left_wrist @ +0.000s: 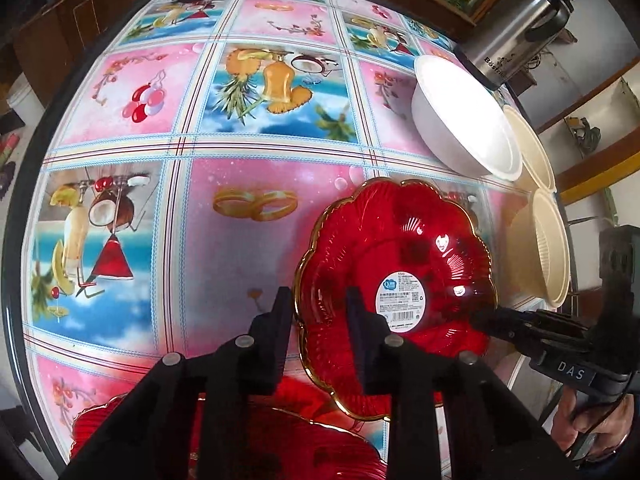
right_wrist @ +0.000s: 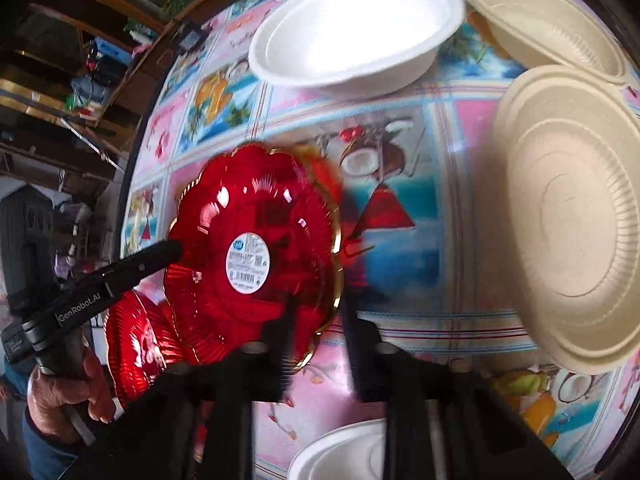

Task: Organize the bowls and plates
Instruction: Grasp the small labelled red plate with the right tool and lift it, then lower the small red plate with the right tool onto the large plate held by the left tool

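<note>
**Two grippers meeting on one red plate**

The red plate (left_wrist: pixel 394 300), scalloped with a gold rim and a white label at its middle, is sitting on the tabletop (left_wrist: pixel 224 248) with its patterned cloth, and it serves as the landmark here. The left gripper (left_wrist: pixel 318 312) is clamping the plate's near-left rim, one finger outside the rim and the other inside. The right gripper (right_wrist: pixel 316 320) is closing on the opposite edge of the same plate (the wrist picture is blurred there, but the rim is lying between its fingers). Just below the plate, a second red plate (left_wrist: pixel 280 444) is lying partly hidden under the left gripper. Beyond the plate, a white bowl (left_wrist: pixel 464 116) is standing, and to its right two beige bowls (left_wrist: pixel 548 248) are sitting near the tabletop's edge. A steel kettle (left_wrist: pixel 516 28) is standing behind the white bowl
</note>
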{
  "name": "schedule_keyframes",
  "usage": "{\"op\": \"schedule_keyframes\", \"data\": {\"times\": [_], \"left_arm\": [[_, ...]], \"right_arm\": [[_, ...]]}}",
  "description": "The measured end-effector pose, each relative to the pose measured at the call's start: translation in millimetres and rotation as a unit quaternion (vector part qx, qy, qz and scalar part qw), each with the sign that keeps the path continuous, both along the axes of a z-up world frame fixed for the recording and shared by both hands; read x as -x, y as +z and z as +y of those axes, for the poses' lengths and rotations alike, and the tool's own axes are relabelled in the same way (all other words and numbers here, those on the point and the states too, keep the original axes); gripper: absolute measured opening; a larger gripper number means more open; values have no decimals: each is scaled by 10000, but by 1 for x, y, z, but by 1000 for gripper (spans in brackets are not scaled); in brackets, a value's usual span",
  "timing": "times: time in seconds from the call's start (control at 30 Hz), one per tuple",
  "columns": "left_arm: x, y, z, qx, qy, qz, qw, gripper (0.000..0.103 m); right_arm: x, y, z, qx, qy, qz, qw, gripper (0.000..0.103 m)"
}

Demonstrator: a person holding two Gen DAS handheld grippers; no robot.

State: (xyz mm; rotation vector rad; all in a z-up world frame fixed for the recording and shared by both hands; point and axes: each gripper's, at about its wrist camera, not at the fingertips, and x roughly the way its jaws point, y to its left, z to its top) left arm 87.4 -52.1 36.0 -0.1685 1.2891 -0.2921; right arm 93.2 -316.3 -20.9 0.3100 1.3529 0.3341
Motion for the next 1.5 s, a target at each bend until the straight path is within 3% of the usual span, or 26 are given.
{"op": "schedule_keyframes", "data": {"times": [0.47, 0.73, 0.93, 1.1, 1.5], "left_arm": [[22, 49, 9, 137, 163, -513, 9985, 26], [73, 73, 45, 167, 546, -770, 9954, 26], [121, 69, 86, 123, 1043, -722, 9918, 26], [153, 51, 111, 78, 1381, -542, 9889, 27], [174, 23, 134, -82, 1676, -309, 9853, 27]], "right_arm": [[11, 38, -1, -42, 107, -514, 9986, 13], [37, 73, 28, -252, 626, -794, 9946, 13], [60, 81, 69, -302, 1283, -867, 9875, 13], [77, 69, 104, -218, 1812, -749, 9804, 14], [83, 35, 147, 7, 2342, -463, 9711, 15]]}}
